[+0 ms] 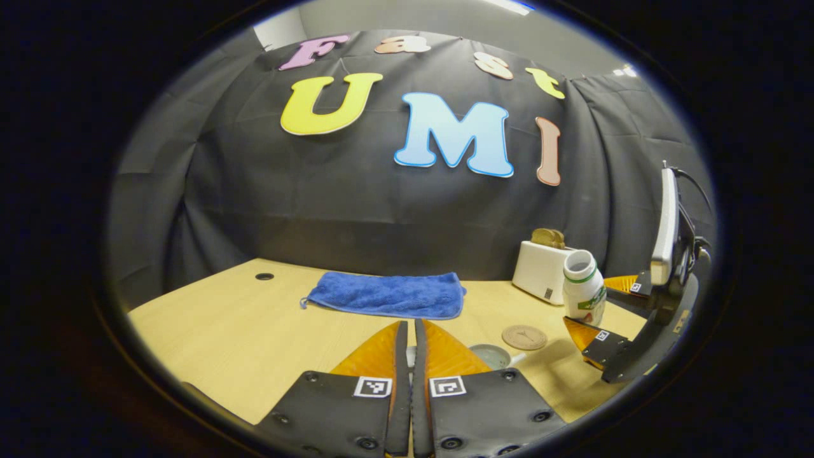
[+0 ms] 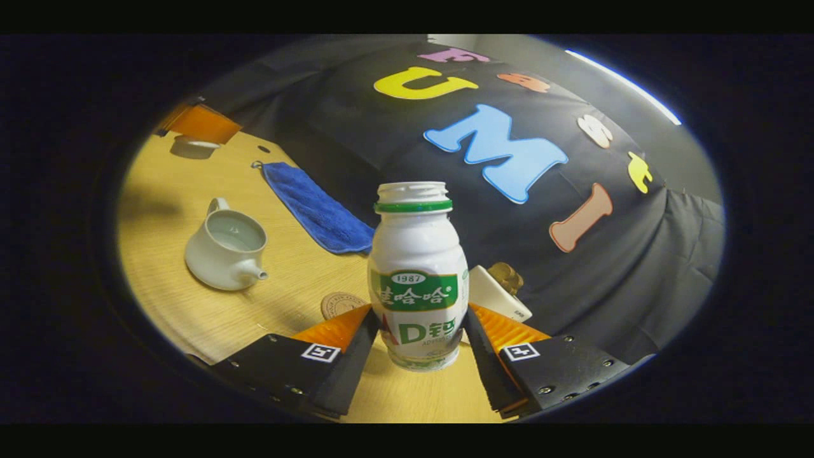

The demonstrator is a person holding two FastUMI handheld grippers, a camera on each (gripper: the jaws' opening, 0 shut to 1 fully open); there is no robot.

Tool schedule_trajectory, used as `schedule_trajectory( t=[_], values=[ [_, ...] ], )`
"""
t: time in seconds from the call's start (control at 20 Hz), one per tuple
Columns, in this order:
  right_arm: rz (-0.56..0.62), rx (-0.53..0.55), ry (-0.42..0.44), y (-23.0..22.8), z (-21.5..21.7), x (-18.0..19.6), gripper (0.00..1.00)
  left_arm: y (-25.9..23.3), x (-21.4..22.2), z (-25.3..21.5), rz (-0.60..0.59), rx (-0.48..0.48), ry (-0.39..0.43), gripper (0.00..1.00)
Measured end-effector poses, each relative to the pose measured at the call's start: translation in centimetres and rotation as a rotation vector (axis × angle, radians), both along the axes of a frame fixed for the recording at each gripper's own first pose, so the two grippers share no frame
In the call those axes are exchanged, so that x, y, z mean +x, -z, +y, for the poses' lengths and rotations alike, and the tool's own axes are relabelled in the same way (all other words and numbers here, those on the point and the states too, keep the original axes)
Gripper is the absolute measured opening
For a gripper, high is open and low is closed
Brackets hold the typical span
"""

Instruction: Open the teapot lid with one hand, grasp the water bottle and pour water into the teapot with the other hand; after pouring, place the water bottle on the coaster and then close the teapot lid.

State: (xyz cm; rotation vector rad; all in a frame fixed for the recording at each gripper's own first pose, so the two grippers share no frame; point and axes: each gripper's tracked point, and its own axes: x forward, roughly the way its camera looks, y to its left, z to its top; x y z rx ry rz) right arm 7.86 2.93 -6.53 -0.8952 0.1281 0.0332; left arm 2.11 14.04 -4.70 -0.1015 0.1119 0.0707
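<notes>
Right tool (image 2: 421,331) grips the water bottle (image 2: 416,286), uncapped, lifted above the surface (image 2: 210,318). Left tool (image 1: 410,356) closed, fingers together. Coaster (image 2: 340,304) just beyond; open teapot (image 2: 224,251) left; blue towel (image 2: 318,210) farther back.

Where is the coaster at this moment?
In the left gripper view, the round coaster lies on the wooden table, right of centre, between the lidless teapot and the water bottle.

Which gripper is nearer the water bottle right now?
Right. The right gripper has its fingers around the water bottle, lifted off the table. The left gripper sits well off to the side, above the open teapot.
</notes>
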Motion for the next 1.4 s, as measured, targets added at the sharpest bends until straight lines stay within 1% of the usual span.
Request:
schedule_trajectory(
  t=[0.1,0.15,0.2,0.35,0.4,0.45,0.55,0.65,0.7,0.8,1.05,1.1,1.15,1.2,1.35,1.4],
  values=[
    [-0.004,-0.051,-0.011,0.0,0.3,0.1,0.78,0.1,-0.2,0.4,0.001,-0.001,-0.005,0.08],
    [-0.003,-0.075,-0.016,0.1,0.4,0.2,0.78,0.3,-0.2,0.6,0.002,-0.001,-0.007,0.11],
    [-0.004,-0.098,-0.022,0.1,0.6,0.3,0.78,0.4,-0.3,0.7,0.003,-0.001,-0.008,0.08],
    [-0.003,-0.177,-0.037,0.4,1.1,0.5,0.78,0.4,-0.5,1.3,0.007,0.002,-0.013,0.08],
    [-0.007,-0.198,-0.041,0.5,1.2,0.6,0.78,0.5,-0.6,1.5,0.008,0.002,-0.015,0.04],
    [-0.009,-0.216,-0.048,0.5,1.4,0.6,0.78,0.7,-0.6,1.5,0.01,0.001,-0.015,0.08],
    [-0.019,-0.255,-0.06,0.3,1.9,0.7,0.78,0.8,-0.7,1.6,0.012,0.0,-0.016,0.08],
    [-0.034,-0.302,-0.073,0.0,2.2,0.9,0.78,0.8,-0.7,1.8,0.014,0.002,-0.017,0.11],
    [-0.039,-0.321,-0.078,-0.1,2.3,1.0,0.78,0.8,-0.7,1.9,0.015,0.002,-0.018,0.11],
    [-0.049,-0.361,-0.086,-0.3,2.6,1.1,0.78,0.8,-0.7,2.0,0.015,0.002,-0.02,0.08],
    [-0.062,-0.453,-0.11,-0.5,3.0,1.4,0.78,1.1,-0.7,2.2,0.018,0.0,-0.024,0.08],
    [-0.063,-0.468,-0.115,-0.6,2.9,1.4,0.78,1.0,-0.8,2.4,0.019,0.0,-0.025,0.12],
    [-0.065,-0.485,-0.119,-0.6,3.0,1.4,0.78,1.1,-0.7,2.4,0.018,-0.001,-0.025,0.12],
    [-0.07,-0.501,-0.124,-0.7,3.1,1.5,0.78,1.0,-0.8,2.4,0.019,-0.001,-0.025,0.08],
    [-0.075,-0.545,-0.142,-0.9,3.4,1.6,0.78,1.2,-0.8,2.4,0.022,-0.003,-0.024,0.08],
    [-0.075,-0.56,-0.148,-1.0,3.6,1.7,0.78,1.2,-0.8,2.5,0.023,-0.003,-0.024,0.12]
  ],
)
